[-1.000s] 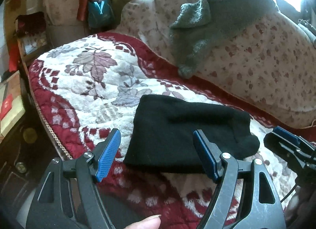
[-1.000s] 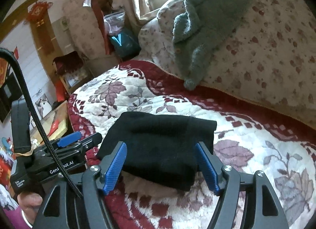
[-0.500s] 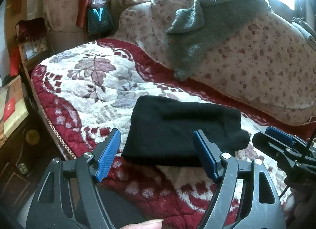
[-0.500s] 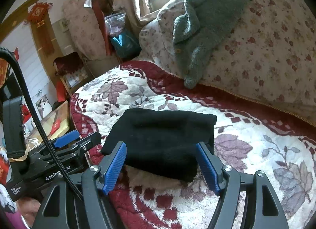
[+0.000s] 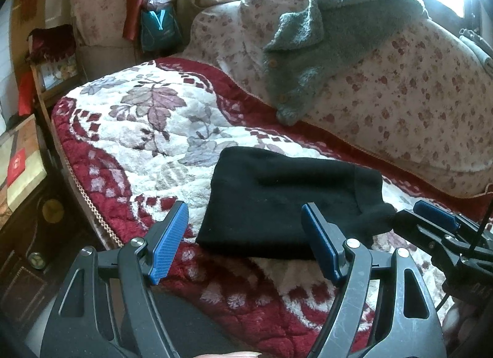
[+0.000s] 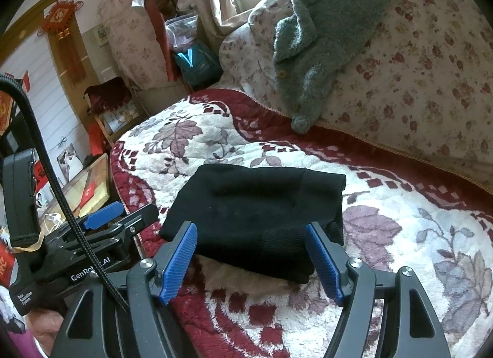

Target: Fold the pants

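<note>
Both grippers, left gripper (image 5: 245,240) and right gripper (image 6: 251,261), hang spread and empty just short of the folded black pants (image 6: 255,213) on the bedspread (image 5: 148,129), long axis crosswise, neither noticeably nearer.

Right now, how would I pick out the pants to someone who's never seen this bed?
Find the bed's red-and-white floral blanket. Near its front edge, ahead of both open tongs, lie the pants, folded into a flat black bundle. They're the only plain black cloth; the grey-green sweater is fuzzy and draped over the flowered cushion behind.
</note>
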The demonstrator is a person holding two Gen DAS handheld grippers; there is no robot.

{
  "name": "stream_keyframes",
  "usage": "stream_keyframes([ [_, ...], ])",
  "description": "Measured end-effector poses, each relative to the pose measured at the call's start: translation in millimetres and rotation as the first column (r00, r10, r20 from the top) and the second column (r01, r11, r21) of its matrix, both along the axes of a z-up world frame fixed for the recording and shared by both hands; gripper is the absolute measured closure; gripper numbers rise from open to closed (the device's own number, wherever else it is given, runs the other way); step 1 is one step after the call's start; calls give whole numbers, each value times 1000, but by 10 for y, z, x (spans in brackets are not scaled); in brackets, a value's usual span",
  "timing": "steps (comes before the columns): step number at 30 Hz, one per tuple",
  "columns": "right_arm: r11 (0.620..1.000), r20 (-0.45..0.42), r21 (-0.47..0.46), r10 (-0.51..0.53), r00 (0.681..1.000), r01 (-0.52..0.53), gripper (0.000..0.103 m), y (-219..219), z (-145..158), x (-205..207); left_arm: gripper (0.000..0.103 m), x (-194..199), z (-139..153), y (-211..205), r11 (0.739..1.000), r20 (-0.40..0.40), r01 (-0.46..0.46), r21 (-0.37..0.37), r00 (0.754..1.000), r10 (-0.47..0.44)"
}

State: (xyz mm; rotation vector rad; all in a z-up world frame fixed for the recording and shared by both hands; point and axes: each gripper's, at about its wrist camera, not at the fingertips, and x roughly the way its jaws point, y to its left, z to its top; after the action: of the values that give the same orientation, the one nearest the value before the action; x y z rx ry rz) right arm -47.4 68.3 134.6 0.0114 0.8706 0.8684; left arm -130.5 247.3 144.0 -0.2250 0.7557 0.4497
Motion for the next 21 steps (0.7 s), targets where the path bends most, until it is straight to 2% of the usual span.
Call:
stream_keyframes([
  [21,1000,2,-17,12,1000,-12,32,67,-33,-28,27,-6,-28,35,1000,-4,-12,0,1000,12],
])
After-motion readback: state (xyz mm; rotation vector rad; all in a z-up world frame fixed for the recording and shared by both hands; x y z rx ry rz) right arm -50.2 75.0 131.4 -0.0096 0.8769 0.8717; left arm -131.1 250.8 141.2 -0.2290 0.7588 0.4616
